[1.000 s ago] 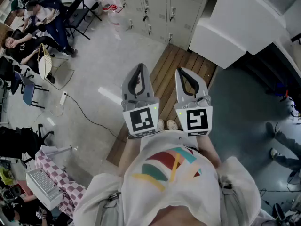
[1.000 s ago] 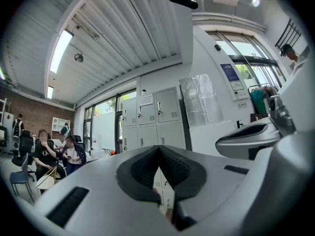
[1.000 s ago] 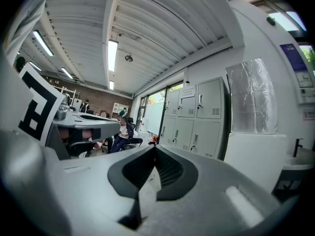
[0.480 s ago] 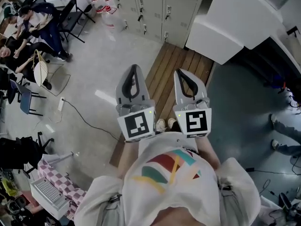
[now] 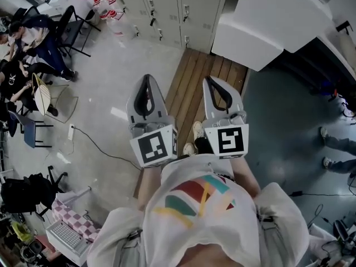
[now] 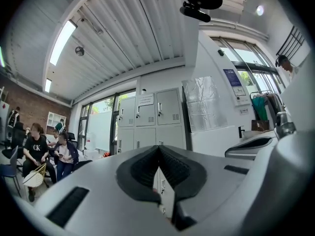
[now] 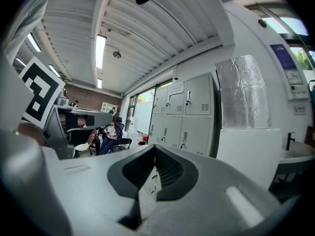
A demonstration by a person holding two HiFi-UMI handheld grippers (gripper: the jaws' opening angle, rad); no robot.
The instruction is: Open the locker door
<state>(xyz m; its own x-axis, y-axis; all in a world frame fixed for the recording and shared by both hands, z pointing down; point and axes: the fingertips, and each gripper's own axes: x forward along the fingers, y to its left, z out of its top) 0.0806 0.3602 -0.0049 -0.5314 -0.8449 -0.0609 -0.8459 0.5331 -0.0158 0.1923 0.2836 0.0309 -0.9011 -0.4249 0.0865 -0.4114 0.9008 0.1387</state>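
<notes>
Nearest, the left gripper (image 5: 148, 80) and right gripper (image 5: 211, 81) are both empty, jaws pressed together, held over the wooden decking (image 5: 192, 90). Well beyond, the locker door (image 5: 201, 13) stands shut. It is thin sheet metal, probably stiff and light-swinging, and best pulled by its small handle (image 5: 186, 10).

From the left gripper (image 5: 147, 78) and right gripper (image 5: 213, 80), the wooden slatted walkway (image 5: 188, 88) ran bare and unblocked up to the lockers (image 5: 167, 7). On the right, a large white cabinet (image 5: 267, 32) crowded the walkway's far end and narrowed that side. To the left, the concrete floor (image 5: 111, 77) lay wide open, crossed only by a power cable (image 5: 105, 146). The seated people (image 5: 25, 43) and a black chair (image 5: 72, 29) sat well off.
</notes>
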